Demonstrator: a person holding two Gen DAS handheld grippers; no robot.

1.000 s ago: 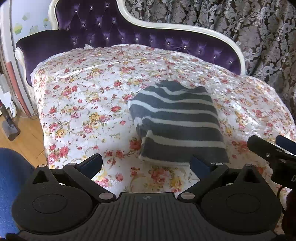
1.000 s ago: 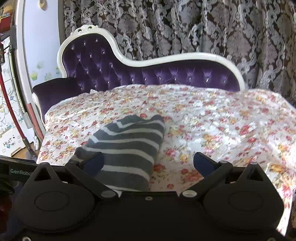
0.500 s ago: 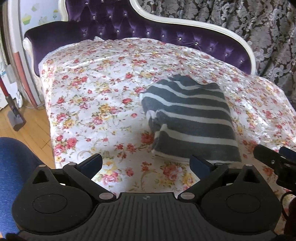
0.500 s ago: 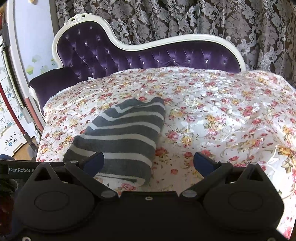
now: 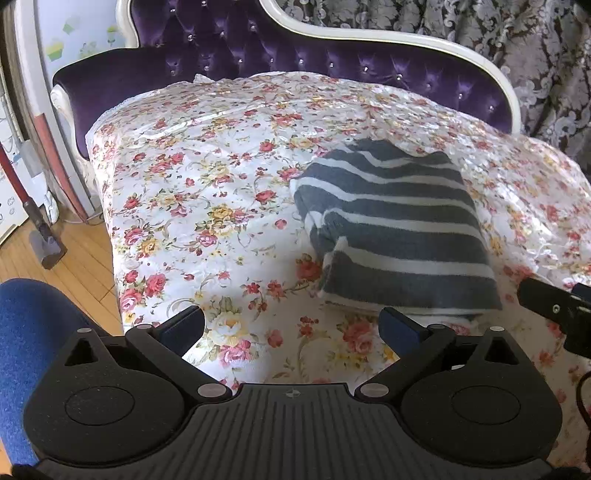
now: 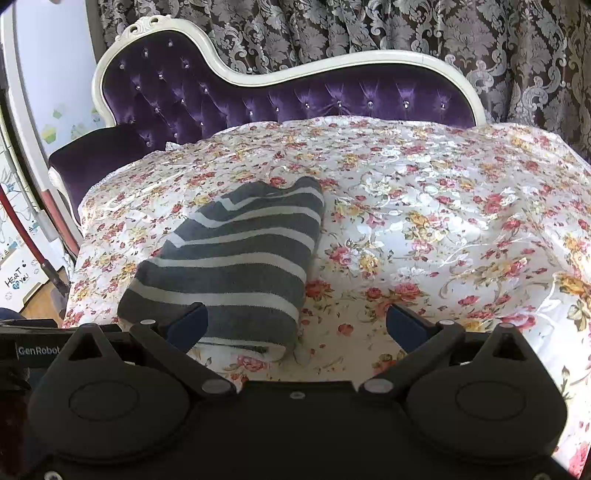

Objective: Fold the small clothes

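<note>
A small grey garment with white stripes [image 5: 395, 229] lies folded in a compact block on the floral cover [image 5: 207, 192]; the right wrist view shows the same garment [image 6: 236, 254] left of centre. My left gripper [image 5: 291, 326] is open, held above the cover's near edge, just short of the garment's front left corner. My right gripper [image 6: 295, 321] is open too, with its left finger [image 6: 188, 319] in front of the garment's near end and nothing between its fingers. Part of the right gripper [image 5: 554, 302] shows at the right edge of the left wrist view.
The cover lies over a purple tufted chaise [image 6: 258, 99] with a white frame, backed by patterned curtains [image 6: 369, 29]. Wooden floor [image 5: 55, 266], a red-handled cleaner [image 5: 33, 218] and a blue seat [image 5: 29, 332] are at the left.
Both grippers have drawn back and lifted slightly, so the folded garment sits a little farther away and more of the chaise shows. The garment itself has not moved.
</note>
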